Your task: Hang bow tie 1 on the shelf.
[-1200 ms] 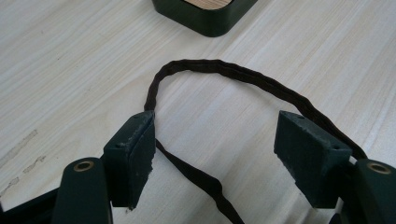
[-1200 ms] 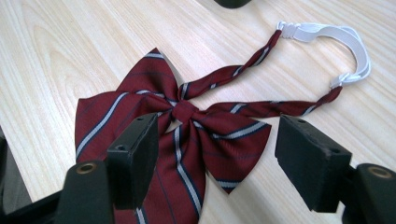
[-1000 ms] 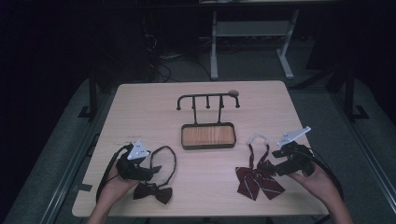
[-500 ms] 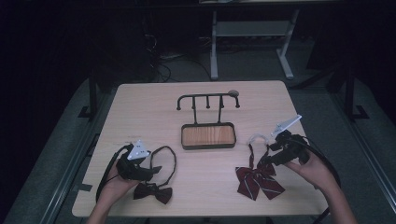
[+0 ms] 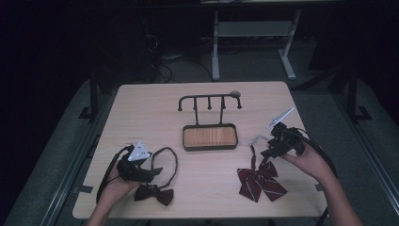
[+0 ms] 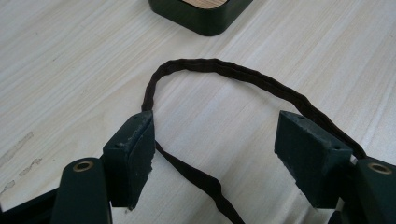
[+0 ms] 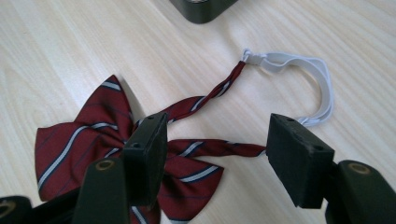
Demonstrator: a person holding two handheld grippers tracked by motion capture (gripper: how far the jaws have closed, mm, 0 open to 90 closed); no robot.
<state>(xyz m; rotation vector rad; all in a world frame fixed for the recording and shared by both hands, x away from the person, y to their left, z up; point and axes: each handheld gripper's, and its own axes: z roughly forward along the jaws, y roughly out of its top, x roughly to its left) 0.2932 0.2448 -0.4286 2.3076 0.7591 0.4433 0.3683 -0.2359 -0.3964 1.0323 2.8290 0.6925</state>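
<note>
You are working in what looks like a lab or recording room rather than a home. A lone light wooden table (image 5: 155,108) is sitting lit in a dark space on grey carpet (image 5: 56,150). Behind it, loose cables (image 5: 162,66) are lying on the floor beside the white metal legs of another desk (image 5: 215,47), and tape marks (image 5: 81,189) are showing near the table.

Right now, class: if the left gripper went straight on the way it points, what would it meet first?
Probably the dark strap loop curving across its path between the open fingers; beyond that, the tray. Depth is uncertain.
</note>
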